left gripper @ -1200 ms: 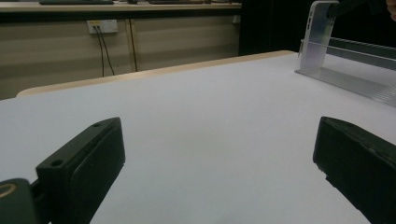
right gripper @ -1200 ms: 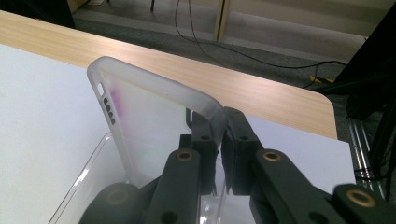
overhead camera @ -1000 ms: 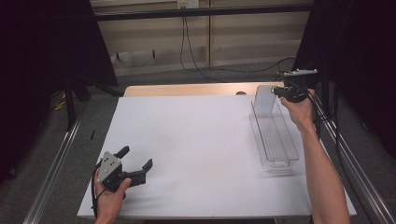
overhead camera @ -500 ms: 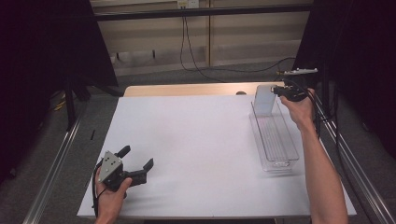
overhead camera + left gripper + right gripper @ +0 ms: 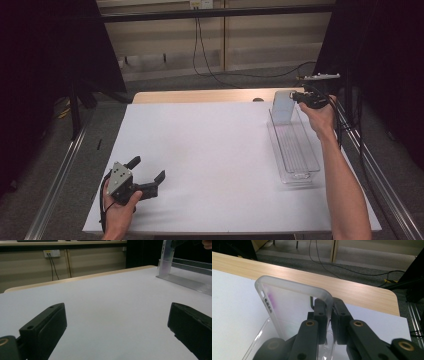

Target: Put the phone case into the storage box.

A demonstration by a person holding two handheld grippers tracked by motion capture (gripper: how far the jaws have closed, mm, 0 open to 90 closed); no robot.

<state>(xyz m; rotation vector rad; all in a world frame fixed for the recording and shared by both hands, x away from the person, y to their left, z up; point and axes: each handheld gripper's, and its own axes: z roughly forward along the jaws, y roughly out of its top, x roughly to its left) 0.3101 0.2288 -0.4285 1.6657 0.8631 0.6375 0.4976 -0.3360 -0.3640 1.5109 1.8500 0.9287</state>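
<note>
Two tools in play, one per hand. Right tool (image 5: 295, 95) is at the far right end of the tabletop (image 5: 215, 150), jaws pinched tight on the edge of a clear phone case (image 5: 294, 297). In the right gripper view the case stands upright between the jaws, rounded corner on top, small holes along one side, faint purple tint inside. The case's lower end sits in the far end of a clear tray (image 5: 295, 150), though whether it touches the tray floor I cannot tell. The tray is long and narrow, lying lengthwise near the tabletop's right edge. Right hand (image 5: 320, 117) comes in just beyond the tray's far right corner, forearm running alongside it.

Left tool (image 5: 150, 175) is at the near left corner, low over the white sheet, jaws spread wide with nothing between them. Left hand (image 5: 120, 210) grips it from below, grey plate on top. Left gripper view shows both black jaws far apart over bare white surface, with case (image 5: 167, 257) and tray (image 5: 190, 277) well off at upper right.

Wooden strip of tabletop shows beyond the white sheet. Cables (image 5: 210, 60) lie on the floor behind.
</note>
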